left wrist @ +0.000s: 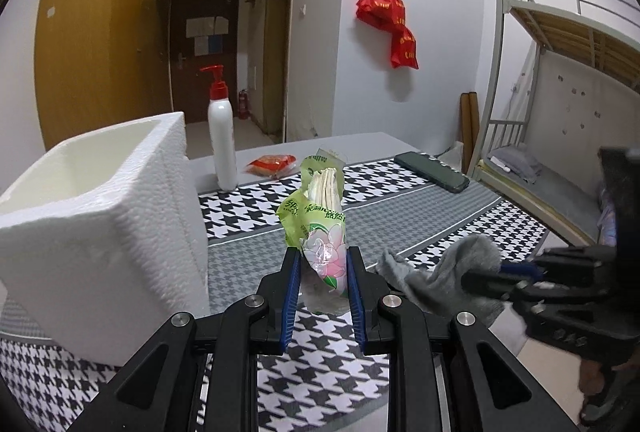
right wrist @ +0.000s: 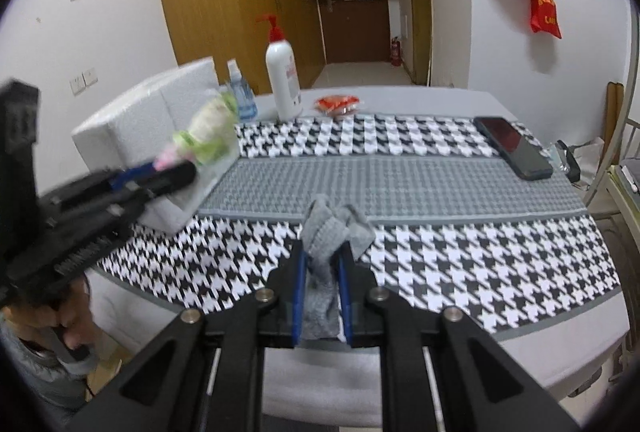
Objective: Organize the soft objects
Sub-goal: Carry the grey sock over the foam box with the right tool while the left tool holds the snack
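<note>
Tissue pack [left wrist: 320, 216], green wrapper with a pink flower, sits clamped upright between the blue pads of my left claw [left wrist: 323, 260], held above the houndstooth tablecloth [left wrist: 440, 216]. Grey sock [right wrist: 334, 236] is pinched in my right claw [right wrist: 322, 264], bunched above the pads and hanging clear of the cloth. White foam box [left wrist: 100, 232], open top, stands just to the left of the tissue pack, close to my left claw. Behind it is a white pump bottle [left wrist: 222, 144] with a red top, and a small blue spray bottle [right wrist: 240, 96] beside the box in the right view. Red snack packet [left wrist: 272, 165] lies past the cloth on the grey table [left wrist: 360, 142]. Dark phone [left wrist: 432, 171] lies far right on the cloth. Red bags [left wrist: 390, 20] hang on the wall; a bunk bed [left wrist: 560, 44] stands at right.
</note>
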Demonstrator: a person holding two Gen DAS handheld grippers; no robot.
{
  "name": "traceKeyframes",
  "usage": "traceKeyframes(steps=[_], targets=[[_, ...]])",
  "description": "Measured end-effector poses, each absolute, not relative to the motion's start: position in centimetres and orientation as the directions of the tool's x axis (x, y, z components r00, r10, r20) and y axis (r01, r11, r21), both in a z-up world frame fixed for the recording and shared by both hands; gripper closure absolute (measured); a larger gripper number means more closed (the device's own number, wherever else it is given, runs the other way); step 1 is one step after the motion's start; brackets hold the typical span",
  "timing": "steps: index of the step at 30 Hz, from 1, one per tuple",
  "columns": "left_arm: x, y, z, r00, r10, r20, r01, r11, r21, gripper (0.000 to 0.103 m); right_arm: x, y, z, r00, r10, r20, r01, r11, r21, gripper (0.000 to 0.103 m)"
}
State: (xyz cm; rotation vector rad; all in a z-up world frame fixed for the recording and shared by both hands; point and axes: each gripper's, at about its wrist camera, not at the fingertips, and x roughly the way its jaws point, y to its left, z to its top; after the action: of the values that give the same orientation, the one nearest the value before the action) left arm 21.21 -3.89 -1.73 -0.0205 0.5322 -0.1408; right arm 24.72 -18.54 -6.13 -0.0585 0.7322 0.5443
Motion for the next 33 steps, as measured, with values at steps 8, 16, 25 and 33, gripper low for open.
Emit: traceKeyframes(steps=[8, 16, 25, 33], targets=[[20.1, -3.7, -2.0, 0.856, -0.147, -0.495, 0.126, 0.989, -0.075, 0.079, 24.9, -17.8, -8.6, 0.585, 0.428, -0.689, -0.498, 0.86, 0.112, 0.058], [19.3, -3.4, -2.5, 0.853, -0.161, -0.496, 0.126, 0.987, -0.105, 0.079, 25.8, -16.3, -10.0, 0.559, 0.412, -0.719, -0.517, 0.852, 0.086, 0.055], [18.4, -3.1, -2.7, 0.854, -0.173, -0.491, 0.134, 0.984, -0.115, 0.079, 26.4, -16.0, -11.5, 0.547, 0.38, -0.746, -0.512, 0.857, 0.061, 0.055], [18.0, -2.6, -3.2, 0.85, -0.184, -0.493, 0.138, 0.982, -0.127, 0.079, 26.8, -15.1, -12.1, 0.571, 0.315, -0.758, -0.497, 0.868, -0.014, 0.054]])
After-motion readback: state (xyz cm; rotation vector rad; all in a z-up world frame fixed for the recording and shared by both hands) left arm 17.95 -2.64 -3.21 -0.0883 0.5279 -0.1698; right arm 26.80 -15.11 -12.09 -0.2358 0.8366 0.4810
